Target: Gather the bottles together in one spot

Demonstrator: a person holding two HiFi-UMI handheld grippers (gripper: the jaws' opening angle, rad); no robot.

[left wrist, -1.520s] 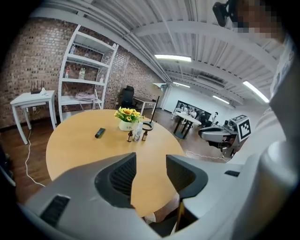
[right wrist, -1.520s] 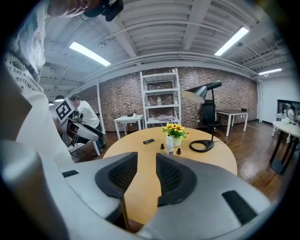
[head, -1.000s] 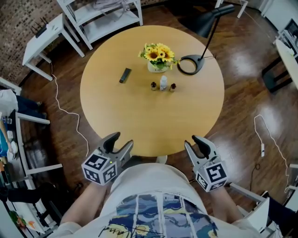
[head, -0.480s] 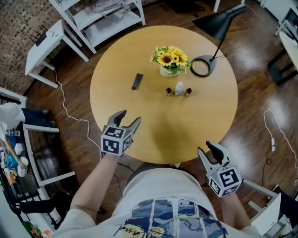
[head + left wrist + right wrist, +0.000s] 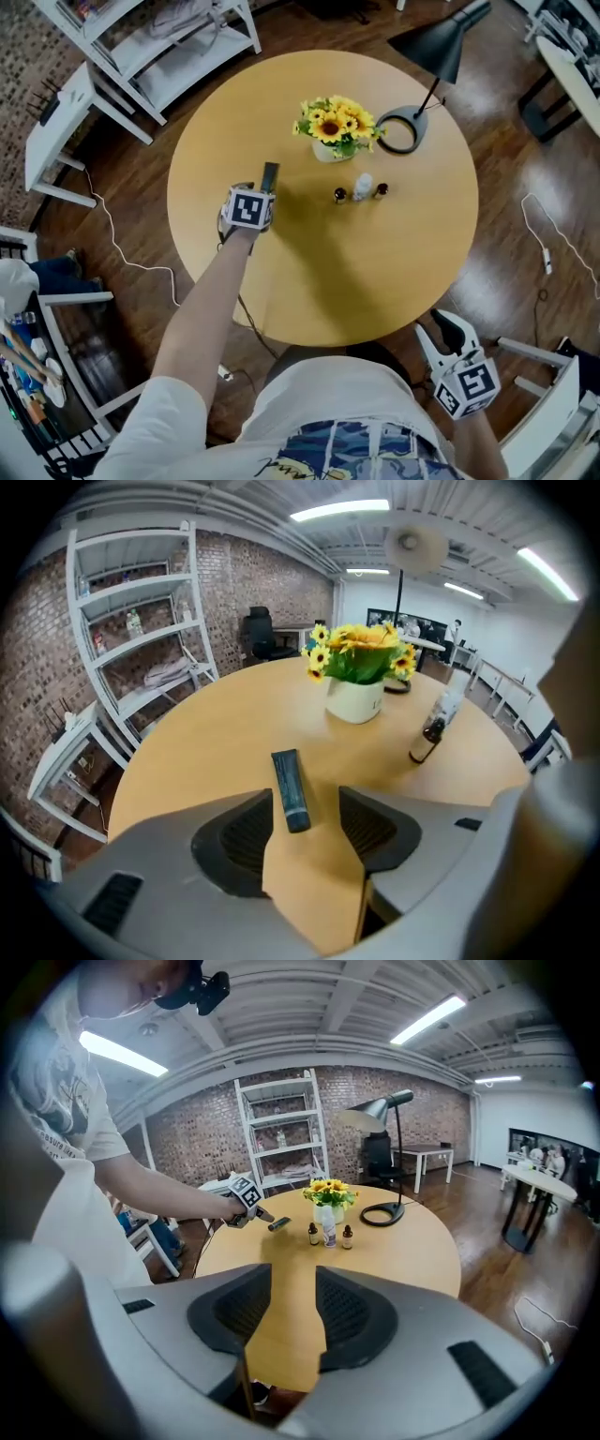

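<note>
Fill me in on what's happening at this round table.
A person holds a hand-held gripper in each hand. The left hand-held gripper is stretched out over the table, at a dark tube lying flat. The tube's near end sits between the jaws, which have just been closing but do not press on it yet. Three small bottles stand in a row by the flowers. The right hand-held gripper is open and empty, off the table's near edge.
</note>
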